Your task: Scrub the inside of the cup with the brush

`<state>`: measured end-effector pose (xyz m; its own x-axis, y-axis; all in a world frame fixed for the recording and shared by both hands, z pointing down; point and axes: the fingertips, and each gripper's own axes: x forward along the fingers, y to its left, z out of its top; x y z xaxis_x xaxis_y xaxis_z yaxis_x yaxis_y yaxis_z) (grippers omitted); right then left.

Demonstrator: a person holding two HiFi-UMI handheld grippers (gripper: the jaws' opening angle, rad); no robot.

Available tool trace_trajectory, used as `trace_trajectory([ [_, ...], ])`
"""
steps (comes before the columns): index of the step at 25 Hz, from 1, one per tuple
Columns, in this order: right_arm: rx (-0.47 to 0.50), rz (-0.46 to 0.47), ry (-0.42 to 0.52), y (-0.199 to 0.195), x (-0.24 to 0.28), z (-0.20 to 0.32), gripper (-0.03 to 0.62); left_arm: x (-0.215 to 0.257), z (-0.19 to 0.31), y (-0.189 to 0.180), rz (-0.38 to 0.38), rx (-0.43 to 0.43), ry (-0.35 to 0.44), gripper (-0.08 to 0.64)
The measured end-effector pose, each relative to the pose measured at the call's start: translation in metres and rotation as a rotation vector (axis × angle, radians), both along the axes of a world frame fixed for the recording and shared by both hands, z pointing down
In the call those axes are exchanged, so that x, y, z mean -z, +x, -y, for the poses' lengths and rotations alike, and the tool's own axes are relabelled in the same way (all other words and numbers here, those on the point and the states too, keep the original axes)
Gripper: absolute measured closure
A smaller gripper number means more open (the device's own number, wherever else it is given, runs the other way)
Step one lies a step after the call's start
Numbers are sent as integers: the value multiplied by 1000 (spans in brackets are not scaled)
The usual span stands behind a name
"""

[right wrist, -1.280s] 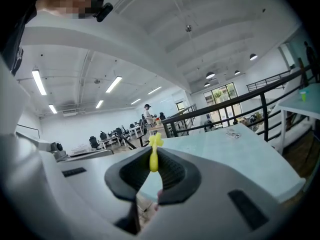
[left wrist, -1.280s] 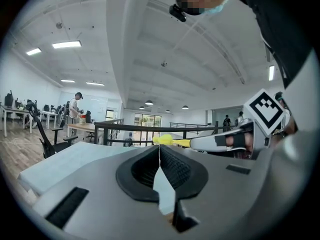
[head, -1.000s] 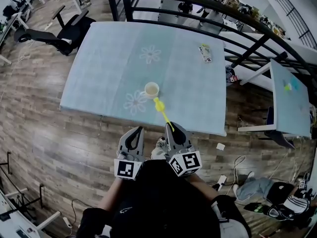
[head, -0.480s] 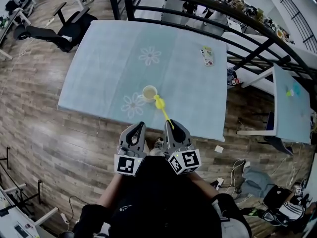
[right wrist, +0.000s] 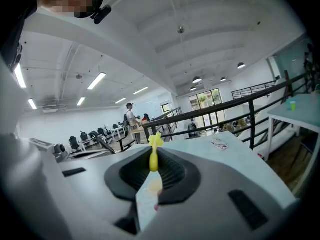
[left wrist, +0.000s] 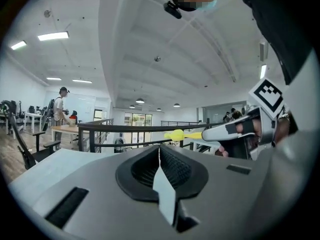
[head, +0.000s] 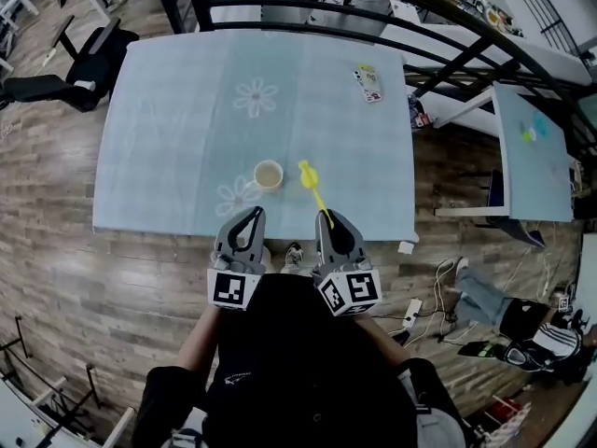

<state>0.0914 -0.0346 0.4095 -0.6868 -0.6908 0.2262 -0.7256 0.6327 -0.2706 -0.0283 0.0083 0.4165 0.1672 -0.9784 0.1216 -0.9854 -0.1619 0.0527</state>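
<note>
A small cream cup (head: pixel 268 175) stands upright on the pale blue table (head: pixel 168 110), near its front edge. The yellow brush (head: pixel 313 191) is held by its handle in my right gripper (head: pixel 330 222), which is shut on it. Its head hangs level with the cup, a little to the cup's right and apart from it. In the right gripper view the brush (right wrist: pixel 153 154) sticks straight out from the shut jaws of that gripper (right wrist: pixel 152 173). My left gripper (head: pixel 248 218) hovers at the table's front edge, just short of the cup, shut and empty (left wrist: pixel 159 156). From the left gripper view the brush (left wrist: pixel 182 134) shows at the right.
A small flat packet (head: pixel 366 82) lies at the table's far right. A black railing (head: pixel 373 12) runs behind the table. An office chair (head: pixel 65 73) stands at the left and a second table (head: pixel 527 157) at the right. Cables and a bag (head: pixel 480 297) lie on the wooden floor.
The brush head was just below and right of the cup; now it sits level with the cup, farther to its right. The head view has shifted. Both grippers stay shut.
</note>
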Motion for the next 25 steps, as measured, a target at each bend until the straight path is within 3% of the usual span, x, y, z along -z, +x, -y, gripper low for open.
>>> trace_trajectory([
  [10,-115,-53,5,-37,-7,18,554,-34,40,-38,18,-147,-19,538],
  [11,-131,-58,4,-38,-8,19,554,-40,43,-39,29,-176,-28,526],
  [14,-178,-71,-3,-43,-12,20,554,-55,51,-37,49,-277,-67,394],
  [21,-259,-94,-24,-47,-19,24,554,-110,64,-24,178,-480,-124,286],
  [25,-285,-104,-36,-49,-21,25,554,-137,70,-17,221,-541,-163,245],
])
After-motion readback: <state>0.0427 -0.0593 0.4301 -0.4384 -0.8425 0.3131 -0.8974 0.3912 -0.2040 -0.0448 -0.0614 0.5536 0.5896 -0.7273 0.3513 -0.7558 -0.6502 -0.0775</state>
